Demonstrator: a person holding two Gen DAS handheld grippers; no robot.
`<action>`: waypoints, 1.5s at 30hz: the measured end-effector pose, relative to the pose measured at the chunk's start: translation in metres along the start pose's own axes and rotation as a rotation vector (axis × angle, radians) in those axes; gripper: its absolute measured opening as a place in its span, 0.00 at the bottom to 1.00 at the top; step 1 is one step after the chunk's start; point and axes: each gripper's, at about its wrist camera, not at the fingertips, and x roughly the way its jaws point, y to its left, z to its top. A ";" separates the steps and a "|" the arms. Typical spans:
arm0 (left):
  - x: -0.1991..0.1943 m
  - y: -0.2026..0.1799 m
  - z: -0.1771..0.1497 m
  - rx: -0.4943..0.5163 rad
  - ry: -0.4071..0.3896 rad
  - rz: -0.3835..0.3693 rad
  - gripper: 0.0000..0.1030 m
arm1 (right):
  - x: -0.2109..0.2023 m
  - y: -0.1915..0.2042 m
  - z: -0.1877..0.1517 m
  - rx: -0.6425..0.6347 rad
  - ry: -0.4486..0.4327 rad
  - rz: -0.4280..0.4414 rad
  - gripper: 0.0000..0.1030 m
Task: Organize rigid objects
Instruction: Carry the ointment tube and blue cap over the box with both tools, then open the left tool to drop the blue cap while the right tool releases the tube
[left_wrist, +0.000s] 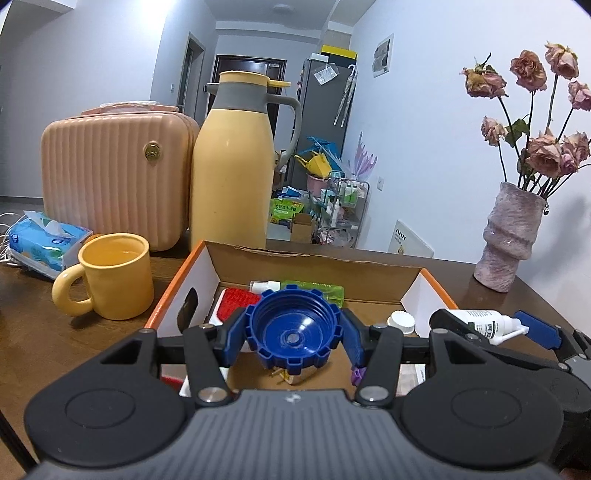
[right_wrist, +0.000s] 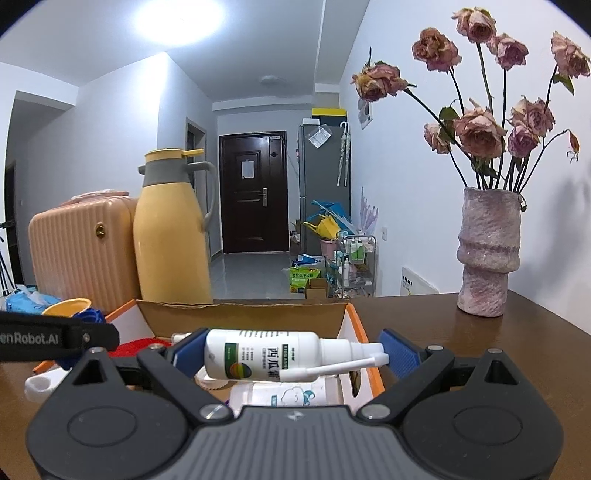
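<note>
Cap between left hand-held gripper fingers

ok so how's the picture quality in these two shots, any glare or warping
Right wrist view: ceiling light blows out white; walls bow from fisheye. Left wrist view: even light, dark corners, blue cap sharp, mug casts a soft shadow on the table.

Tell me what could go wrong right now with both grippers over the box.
The right gripper looks open, with the spray bottle lying crosswise between its fingers, so the bottle may drop or roll. The left gripper, shut on the blue cap, sits close beside it above the box, so the two could bump.
</note>
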 end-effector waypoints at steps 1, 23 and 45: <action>0.003 0.000 0.001 0.001 0.001 0.001 0.53 | 0.003 0.000 0.000 0.000 0.001 -0.002 0.94; 0.056 0.004 0.016 0.003 0.024 0.045 0.53 | 0.057 0.005 0.008 -0.028 0.031 0.003 0.94; 0.080 0.016 0.020 0.003 0.055 0.110 0.66 | 0.086 0.010 0.005 -0.074 0.099 -0.006 0.94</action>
